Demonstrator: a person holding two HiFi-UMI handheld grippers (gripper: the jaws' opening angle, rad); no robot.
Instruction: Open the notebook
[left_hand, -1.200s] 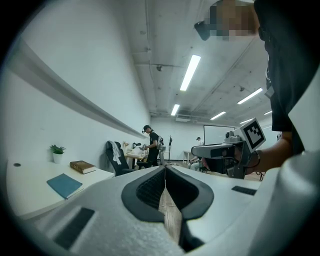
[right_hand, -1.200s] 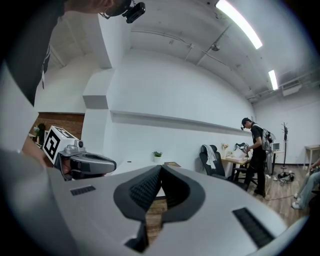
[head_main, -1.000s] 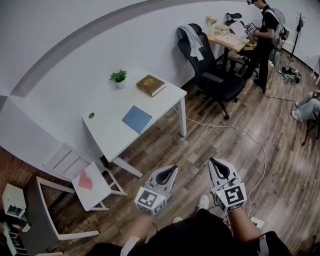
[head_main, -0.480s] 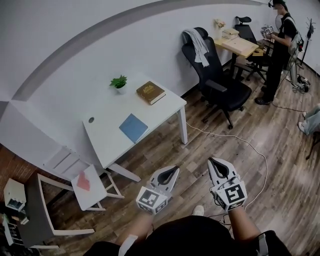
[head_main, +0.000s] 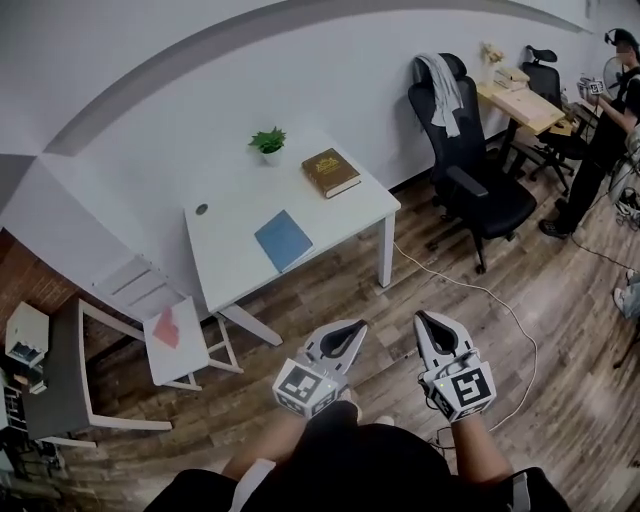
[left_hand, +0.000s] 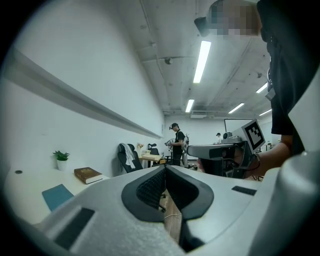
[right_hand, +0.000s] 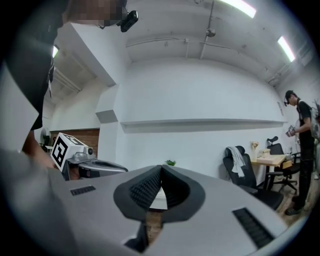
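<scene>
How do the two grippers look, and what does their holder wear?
Both the left gripper and the right gripper have pale grey, pointed jaws lined with black ribbed pads. Each carries a white cube with black square markers. The person wears a black top.

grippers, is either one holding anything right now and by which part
Nothing is held. The left gripper and the right gripper both have jaws closed on nothing. The blue notebook lies on the white table, away from both.
</scene>
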